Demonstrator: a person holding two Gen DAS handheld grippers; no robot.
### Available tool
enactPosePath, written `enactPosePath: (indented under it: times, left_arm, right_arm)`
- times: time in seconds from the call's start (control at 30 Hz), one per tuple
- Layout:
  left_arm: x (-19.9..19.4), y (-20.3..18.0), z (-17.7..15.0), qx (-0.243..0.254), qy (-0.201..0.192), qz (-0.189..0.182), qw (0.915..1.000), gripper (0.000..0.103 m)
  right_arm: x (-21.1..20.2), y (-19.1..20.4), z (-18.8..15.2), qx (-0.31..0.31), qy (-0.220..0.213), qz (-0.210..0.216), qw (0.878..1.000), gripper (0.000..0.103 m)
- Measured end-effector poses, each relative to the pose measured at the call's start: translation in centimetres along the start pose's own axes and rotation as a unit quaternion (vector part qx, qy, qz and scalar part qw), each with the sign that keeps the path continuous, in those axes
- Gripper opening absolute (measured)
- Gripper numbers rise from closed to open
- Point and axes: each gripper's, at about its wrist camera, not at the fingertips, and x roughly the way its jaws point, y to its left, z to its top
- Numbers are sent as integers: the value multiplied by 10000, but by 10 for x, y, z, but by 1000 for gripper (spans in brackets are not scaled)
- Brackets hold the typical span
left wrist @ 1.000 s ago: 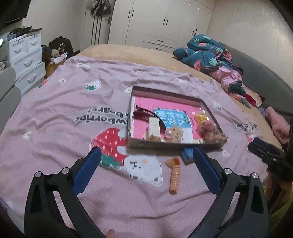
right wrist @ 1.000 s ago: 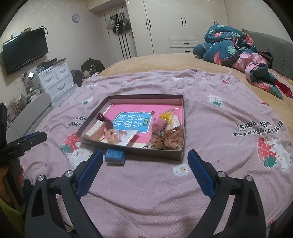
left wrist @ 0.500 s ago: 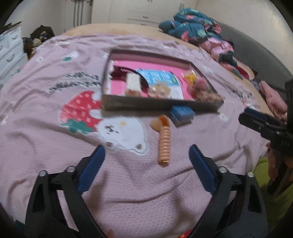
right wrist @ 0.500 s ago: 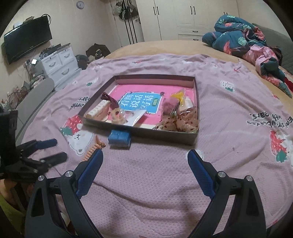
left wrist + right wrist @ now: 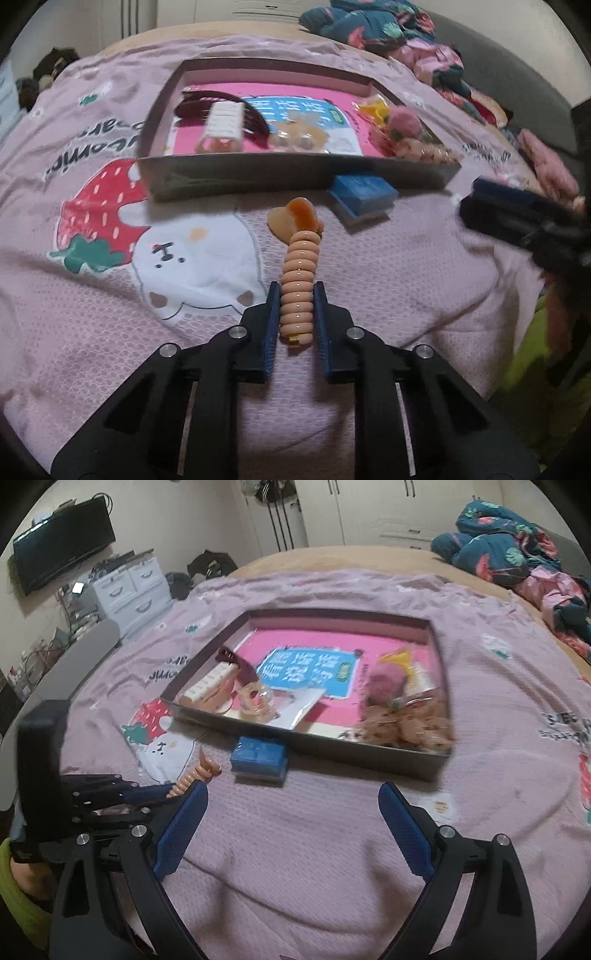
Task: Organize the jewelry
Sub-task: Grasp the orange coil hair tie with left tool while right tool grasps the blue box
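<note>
Left gripper (image 5: pixel 295 295): blue-padded jaws closing on the peach coiled spiral hair tie (image 5: pixel 298 284), pads against both sides of its near end; the coil lies lengthwise between them on the pink strawberry-and-bear printed bedspread (image 5: pixel 92 332). The hair tie's far end meets an amber translucent heart-shaped clip piece (image 5: pixel 293 219), which points toward the box. In the right wrist view the same gripper comes in from the left edge, with the coil (image 5: pixel 188 779) showing past its tip. Just beyond the hair tie, touching or nearly touching the front wall of the box, sits a small blue rectangular case (image 5: pixel 362 194). The shallow grey cardboard box with pink lining (image 5: pixel 295 177) lies near the middle of the bedspread. Along its left wall: a dark maroon hair clip (image 5: pixel 221 103) and a white ribbed comb-like clip (image 5: pixel 223 123); centre, a blue printed card (image 5: pixel 295 110) with a clear bear-shaped accessory (image 5: pixel 295 138) in front of it; right front corner, a yellow clip (image 5: pixel 375 110), a pink pom-pom (image 5: pixel 404 123) and brown spotted scrunchies (image 5: pixel 410 725). Right gripper (image 5: pixel 291 834): jaws spread wide, nothing between them, above bare bedspread short of the box's front wall. Background: heap of teal and pink floral clothing (image 5: pixel 517 554) at the far right edge of the bed; white drawer unit (image 5: pixel 129 587), wall-mounted black television (image 5: pixel 62 565).
</note>
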Motion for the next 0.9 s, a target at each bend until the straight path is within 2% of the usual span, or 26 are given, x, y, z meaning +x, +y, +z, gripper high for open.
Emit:
enactPosePath:
  times: [0.1, 0.2, 0.37, 0.47, 0.67, 0.9]
  left_arm:
    - [-3, 7, 1, -73, -43, -3, 10000, 10]
    - [-7, 12, 0, -144, -86, -29, 9999, 10]
    - [-17, 20, -4, -240, -170, -46, 9996, 10]
    - [-22, 26, -7, -346, -227, -43, 9991, 10]
    - [-31, 31, -9, -448, -299, -46, 9985, 10]
    - [-47, 36, -10, -538, -465, -4, 9975, 10]
  right_arm:
    - [19, 5, 4, 40, 122, 18, 9999, 90]
    - [42, 8, 7, 171, 380, 110, 9991, 75]
    - [65, 14, 10, 254, 535, 88, 9982, 66]
    - [68, 18, 12, 218, 475, 126, 9986, 48]
    - [63, 24, 10, 91, 409, 179, 9990, 47]
    - [29, 32, 0, 22, 188, 391, 9991, 47]
